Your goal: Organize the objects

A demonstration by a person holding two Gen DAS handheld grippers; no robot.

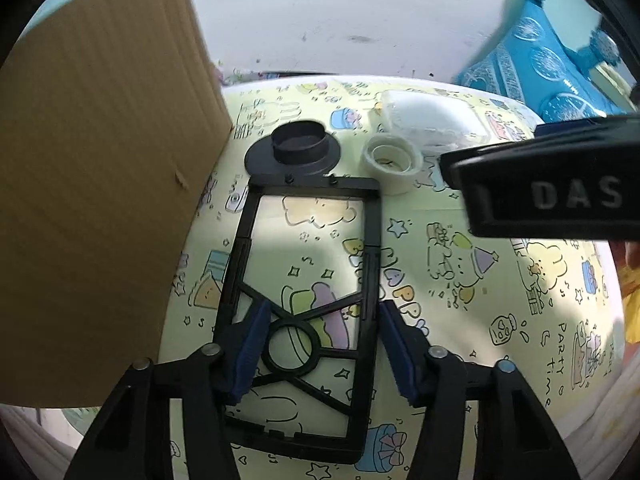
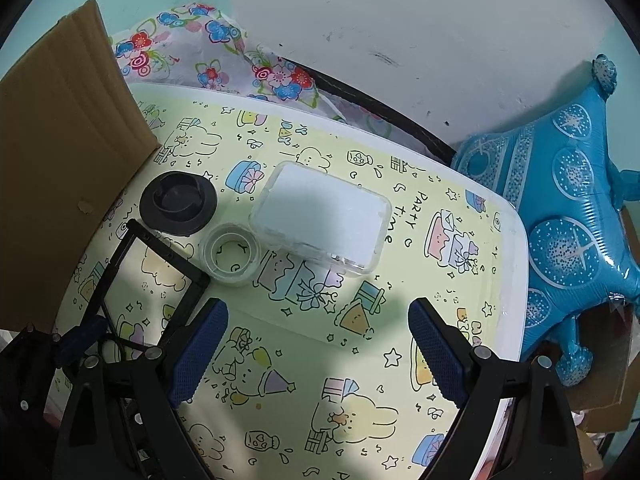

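A black plastic frame [image 1: 372, 240] with a ring and struts lies flat on the cartoon-printed table [image 2: 516, 248]. My left gripper [image 1: 322, 348] is shut on it, blue pads pressing its two long side rails near the ring. In the right wrist view the frame [image 2: 176, 255] shows at the left, partly hidden by the gripper on it. Past the frame's far end sit a black round flanged cap [image 1: 294, 148], a roll of clear tape [image 1: 394, 160] and a clear lidded plastic box [image 1: 432, 120]. My right gripper [image 2: 318, 348] hangs open over bare table in front of the box [image 2: 320, 220], nothing between its fingers.
A brown cardboard sheet [image 1: 100, 160] stands along the table's left side, close to the frame. A blue foil balloon [image 2: 568, 240] lies off the right edge. Flowered cloth [image 2: 224, 64] is bunched behind the table. The right gripper's black housing [image 1: 560, 188] juts in from the right.
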